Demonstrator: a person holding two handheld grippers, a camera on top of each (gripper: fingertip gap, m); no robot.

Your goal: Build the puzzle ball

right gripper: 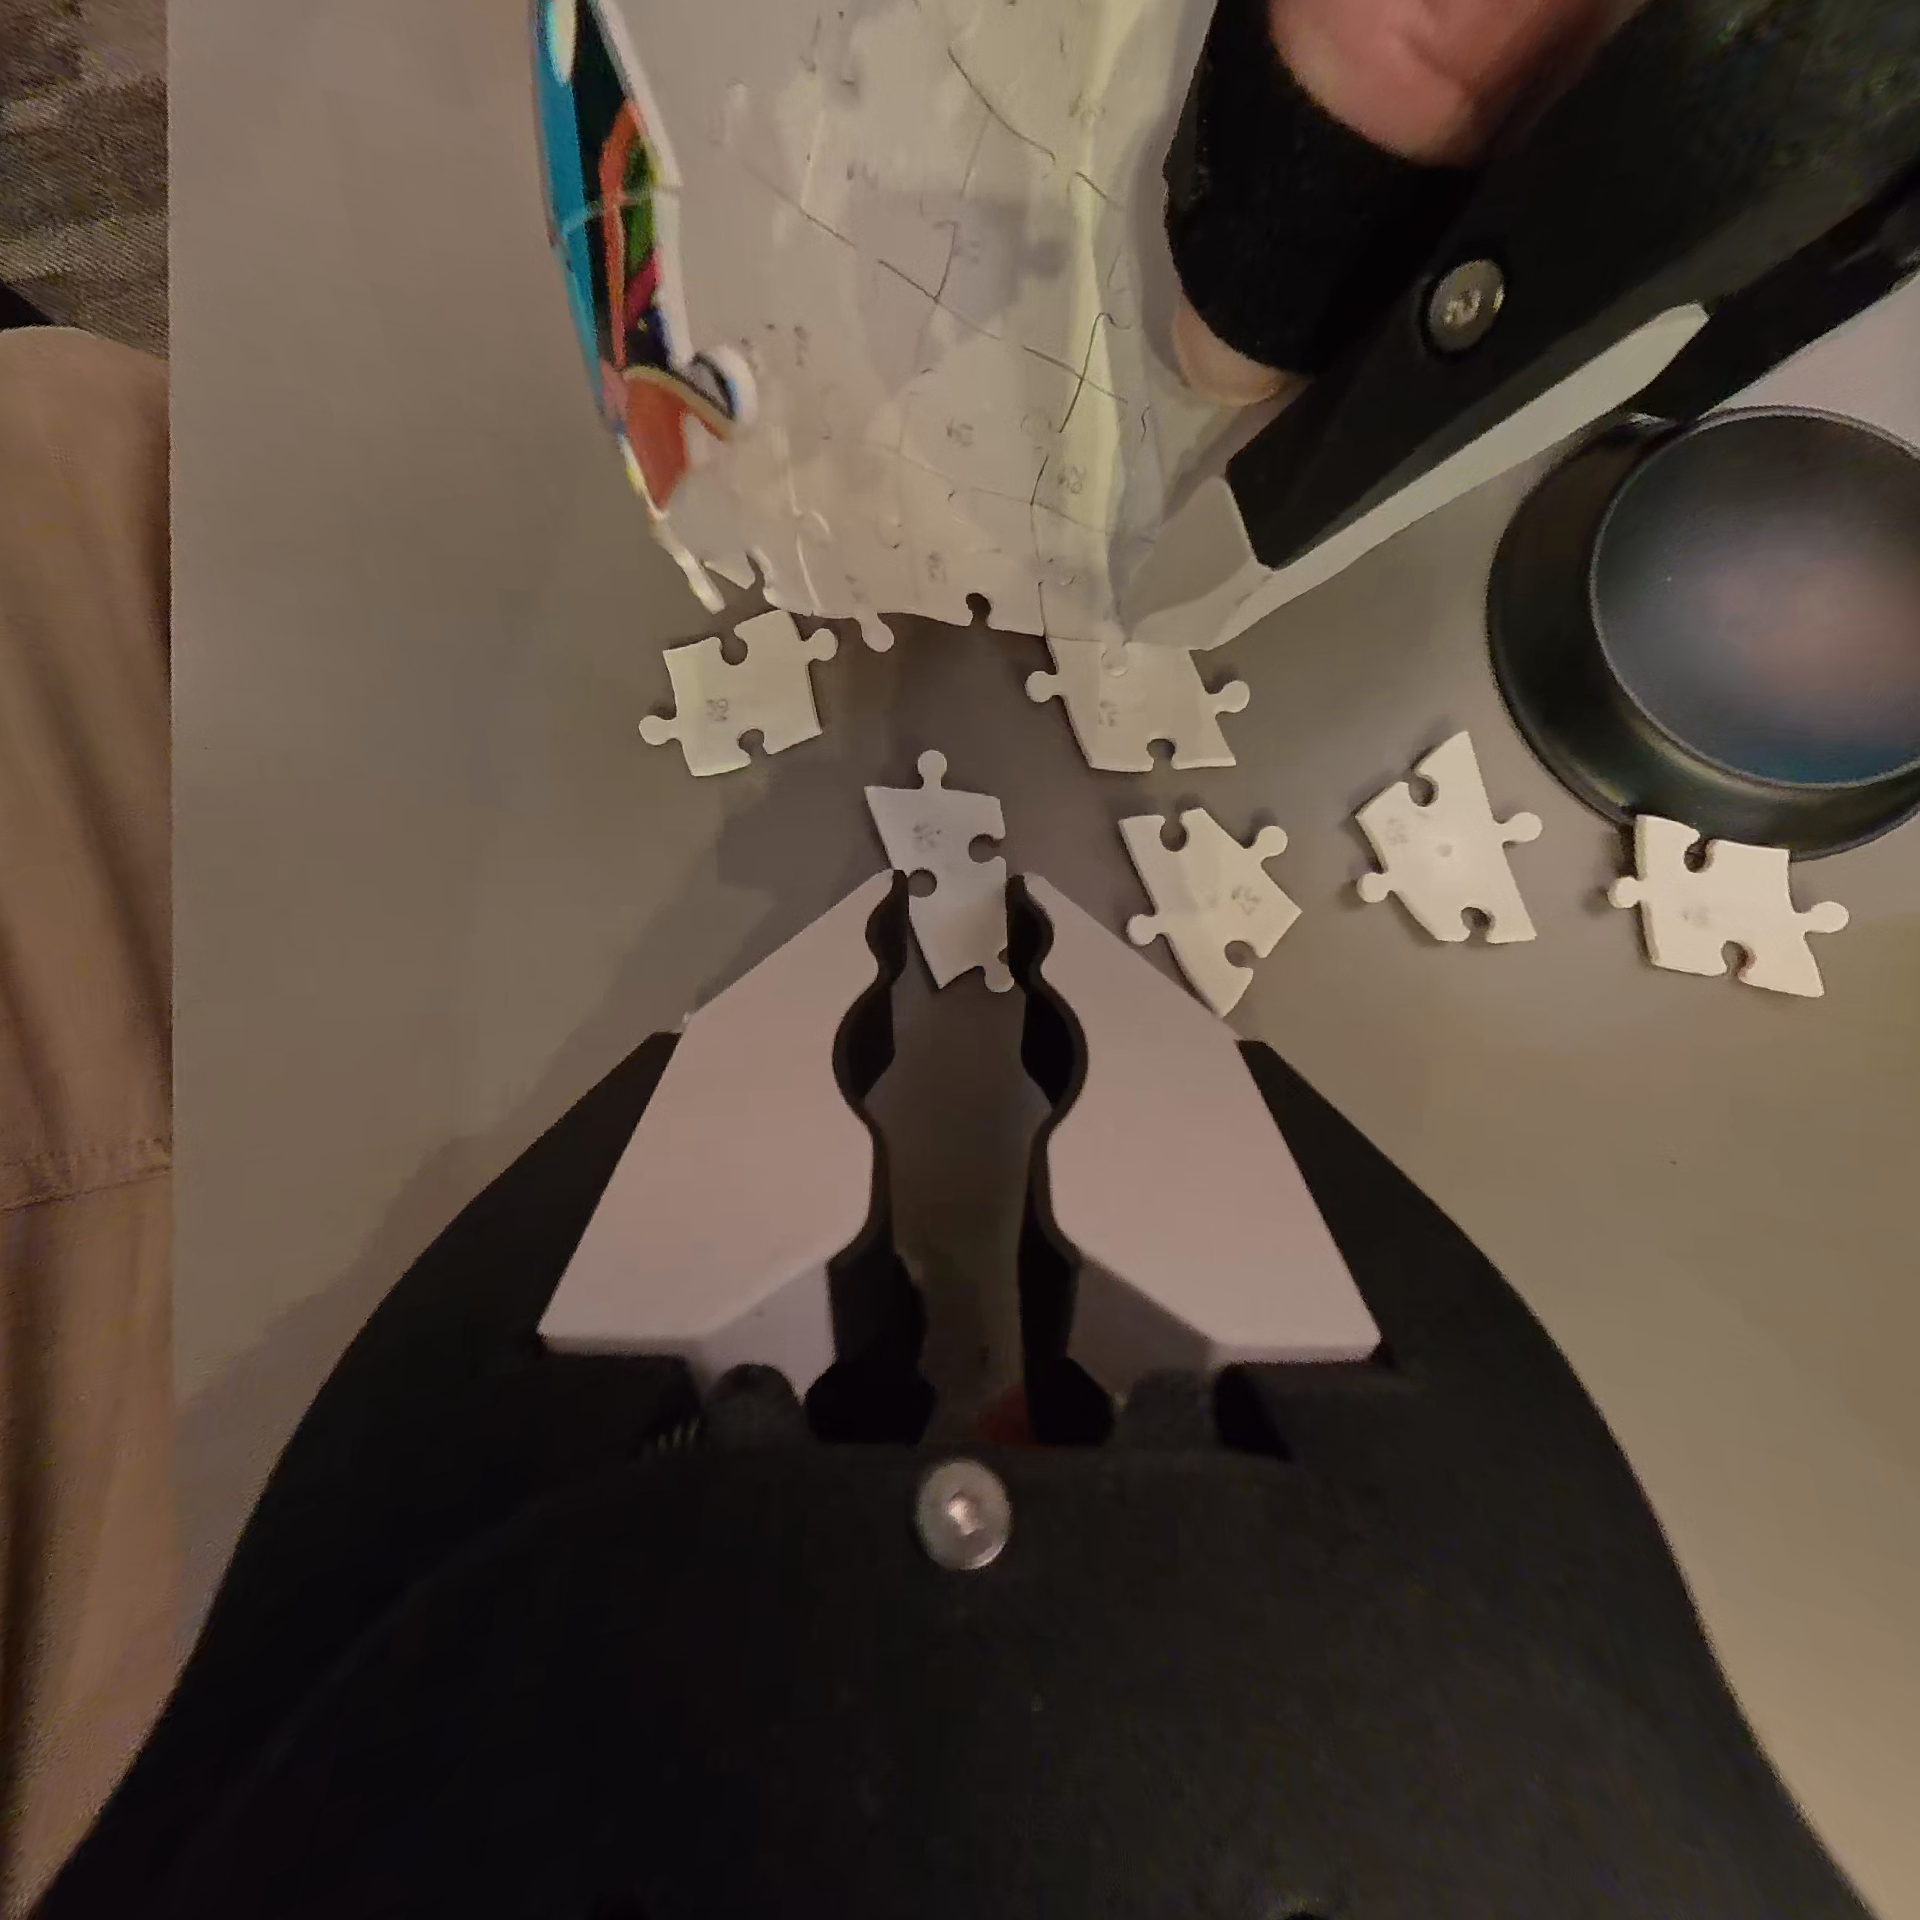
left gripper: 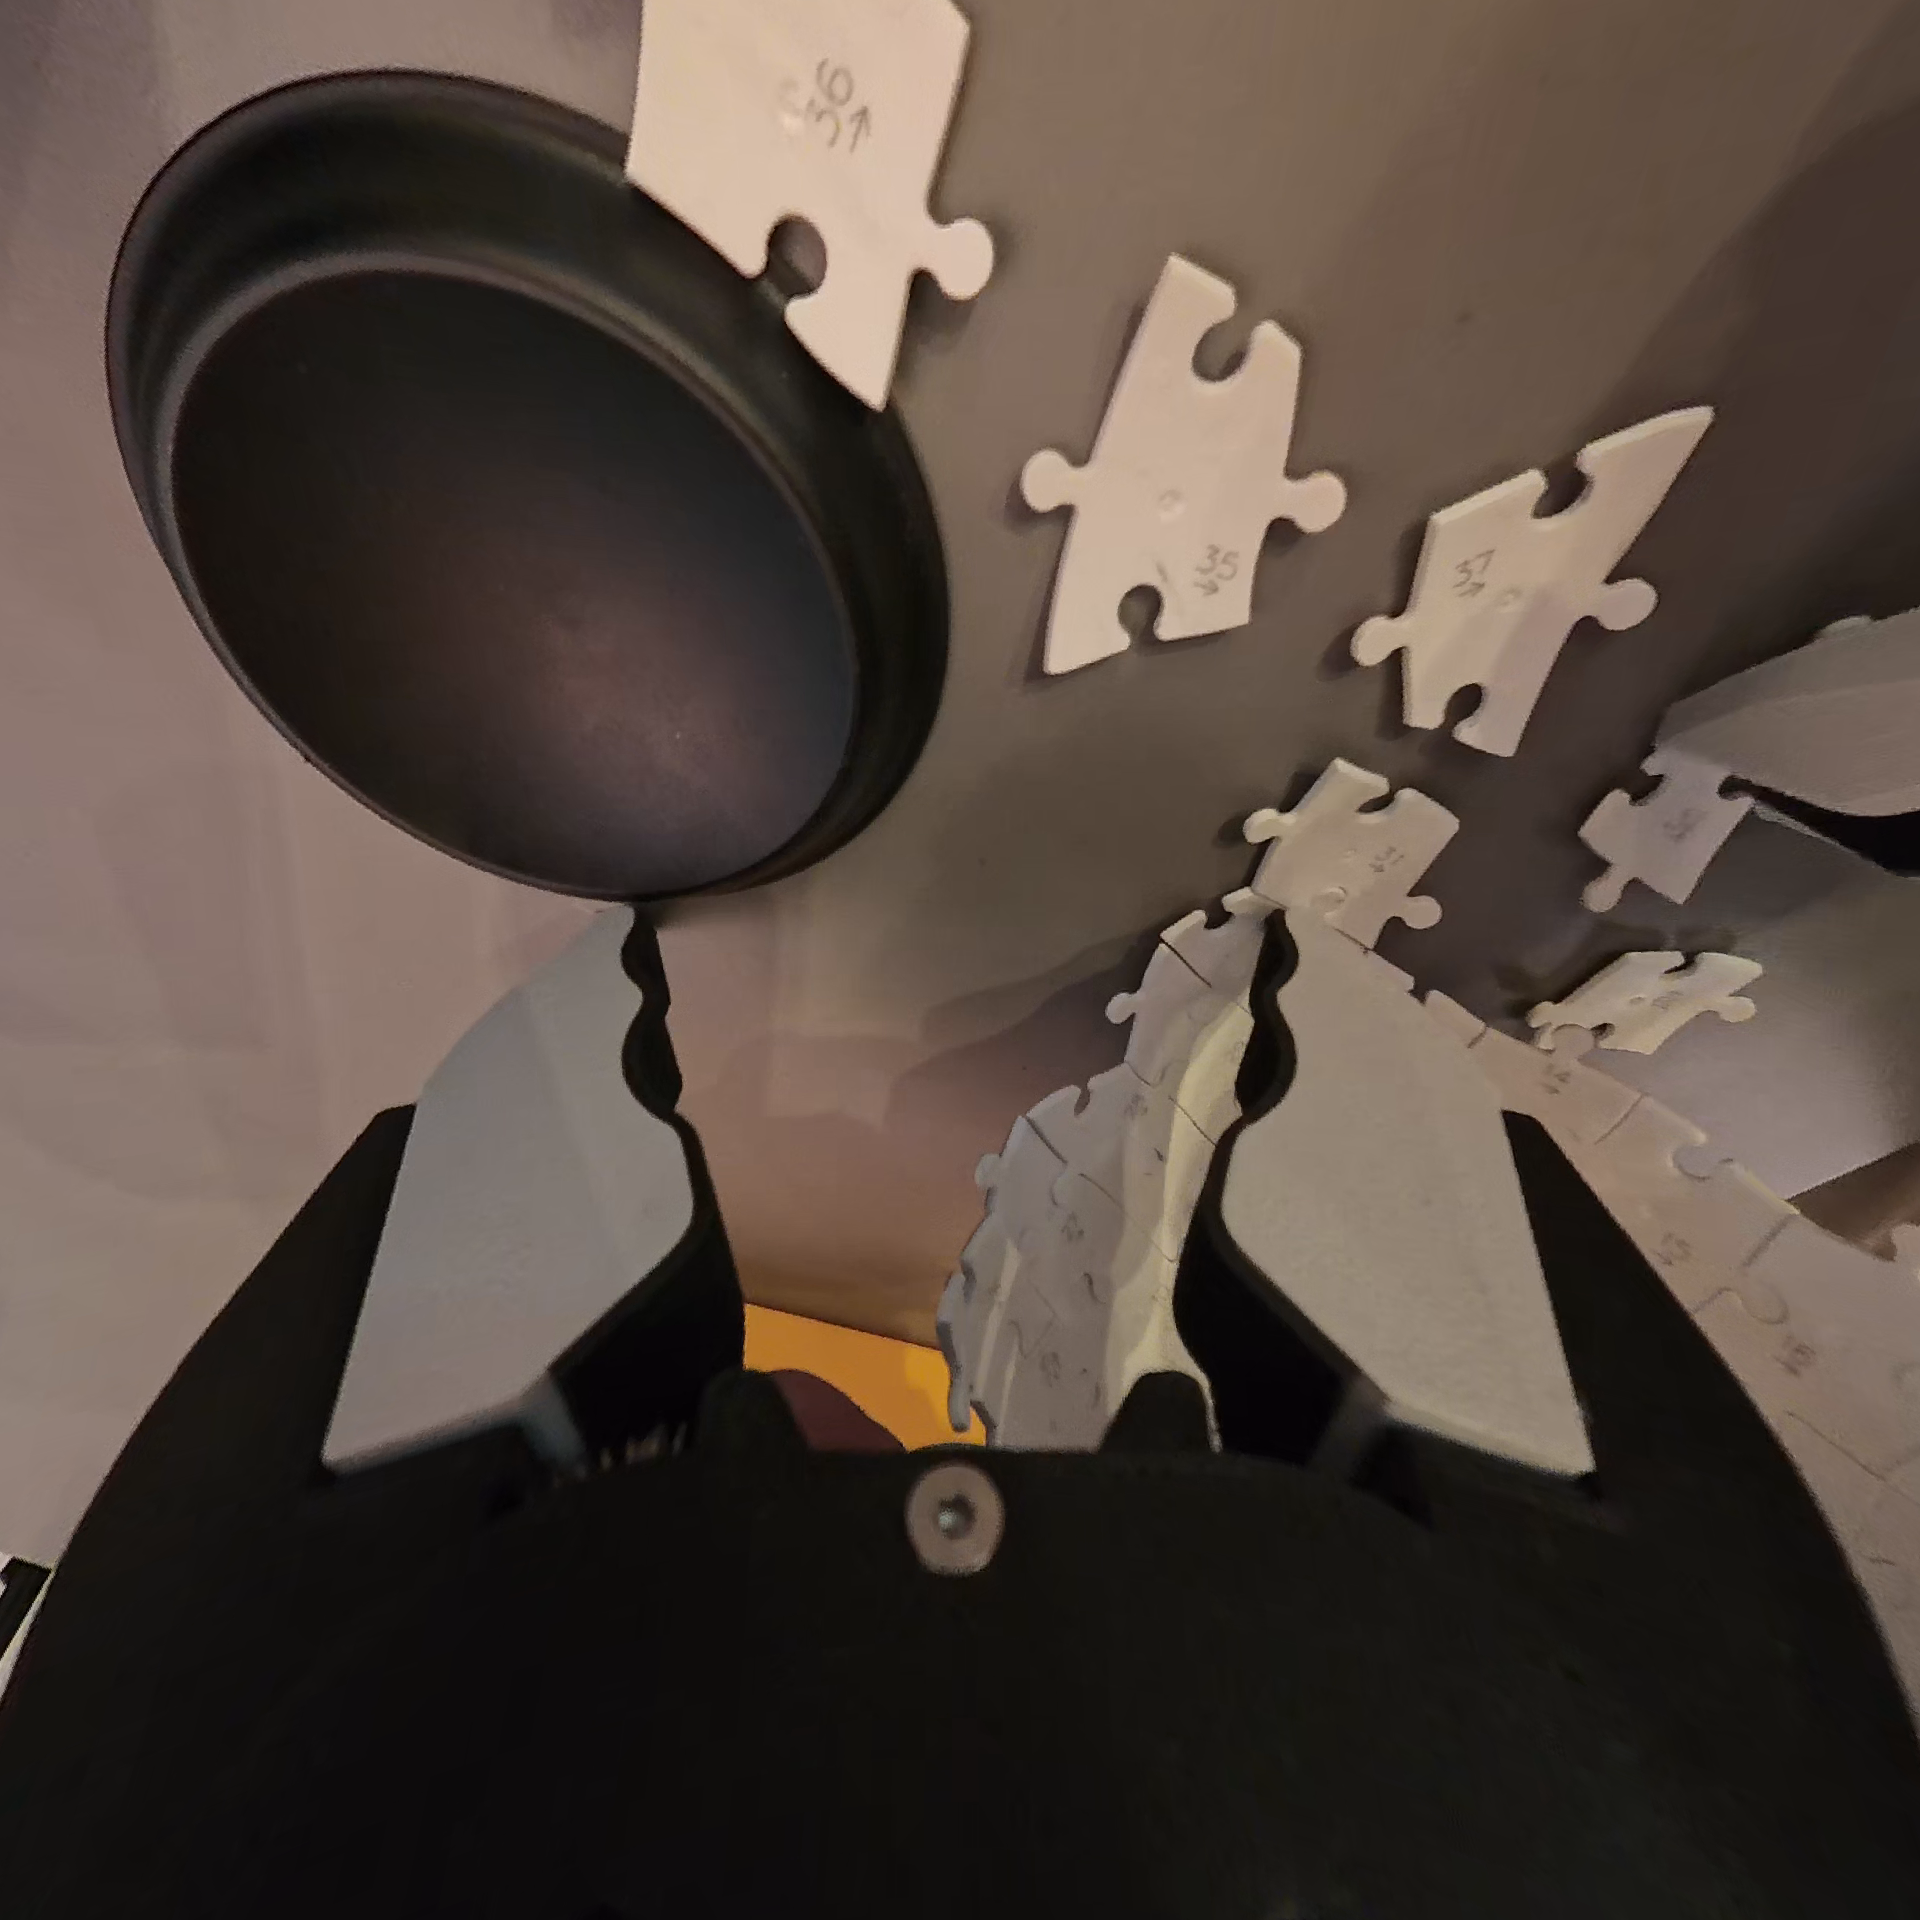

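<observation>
The partly built puzzle ball (right gripper: 935,312) is a curved white shell with a coloured outer face, standing on the grey table. It also shows in the left wrist view (left gripper: 1101,1195). My left gripper (left gripper: 956,925) is open wide, and its right finger lies against the shell's inner side. My right gripper (right gripper: 954,896) is shut on a white puzzle piece (right gripper: 951,883), gripped by its edges just in front of the shell. That piece also shows in the left wrist view (left gripper: 1662,831). Several loose white pieces (right gripper: 1210,904) lie around it.
A black round stand (left gripper: 520,520) sits left of the shell; it is at the right in the right wrist view (right gripper: 1745,634). One loose piece (left gripper: 831,177) leans on its rim. The table edge (right gripper: 171,935) and a person's beige clothing (right gripper: 83,935) are at the left.
</observation>
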